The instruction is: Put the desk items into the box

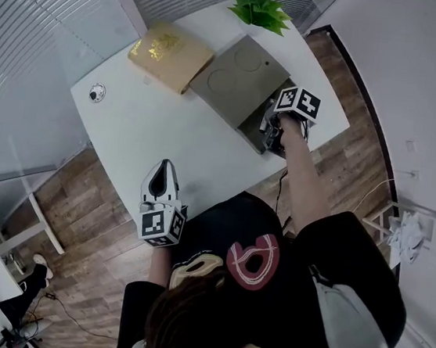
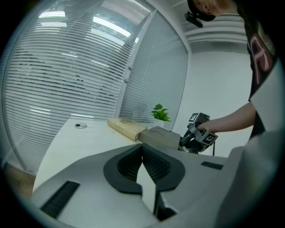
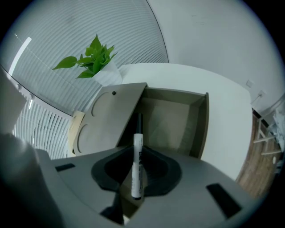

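The grey box stands open, and its lid leans to the left. My right gripper hovers over the box's open inside, tilted steeply down. It is shut on a white marker with a black cap that points into the box. In the head view this gripper is at the box's near end. My left gripper hangs low over the table's front edge, shut, with nothing between its jaws. In the left gripper view that gripper faces the box and the right gripper.
A gold-coloured box lies beside the grey box on the white table. A potted green plant stands at the far corner. A small round object sits near the table's left edge. Glass walls with blinds stand behind.
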`<action>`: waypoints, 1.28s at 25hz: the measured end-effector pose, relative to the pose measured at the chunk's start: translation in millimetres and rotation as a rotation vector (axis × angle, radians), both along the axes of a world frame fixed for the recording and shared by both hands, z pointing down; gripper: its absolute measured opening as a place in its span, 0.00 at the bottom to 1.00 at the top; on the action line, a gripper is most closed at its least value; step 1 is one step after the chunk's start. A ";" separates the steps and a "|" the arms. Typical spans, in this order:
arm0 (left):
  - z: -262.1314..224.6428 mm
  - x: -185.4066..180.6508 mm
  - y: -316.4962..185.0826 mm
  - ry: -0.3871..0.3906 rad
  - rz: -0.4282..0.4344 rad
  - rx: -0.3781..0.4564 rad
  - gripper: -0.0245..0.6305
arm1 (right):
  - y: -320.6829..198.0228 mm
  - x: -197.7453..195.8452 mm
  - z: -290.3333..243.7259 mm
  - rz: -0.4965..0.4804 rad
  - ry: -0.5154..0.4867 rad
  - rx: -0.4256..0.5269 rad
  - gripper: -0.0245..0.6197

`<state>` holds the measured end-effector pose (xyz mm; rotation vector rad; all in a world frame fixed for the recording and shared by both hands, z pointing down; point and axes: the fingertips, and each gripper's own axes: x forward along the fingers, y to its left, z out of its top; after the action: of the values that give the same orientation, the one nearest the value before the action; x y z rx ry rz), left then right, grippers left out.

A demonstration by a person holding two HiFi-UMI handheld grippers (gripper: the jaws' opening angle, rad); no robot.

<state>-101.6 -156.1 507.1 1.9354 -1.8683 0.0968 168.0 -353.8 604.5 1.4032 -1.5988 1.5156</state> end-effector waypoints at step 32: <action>8.0 -22.6 14.0 -0.035 -0.068 -0.035 0.06 | 0.1 -5.7 10.8 0.143 -0.128 -0.108 0.16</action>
<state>-124.2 -142.0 515.1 1.8565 -1.9395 0.1424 162.3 -353.6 615.3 1.4104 -1.4920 1.7800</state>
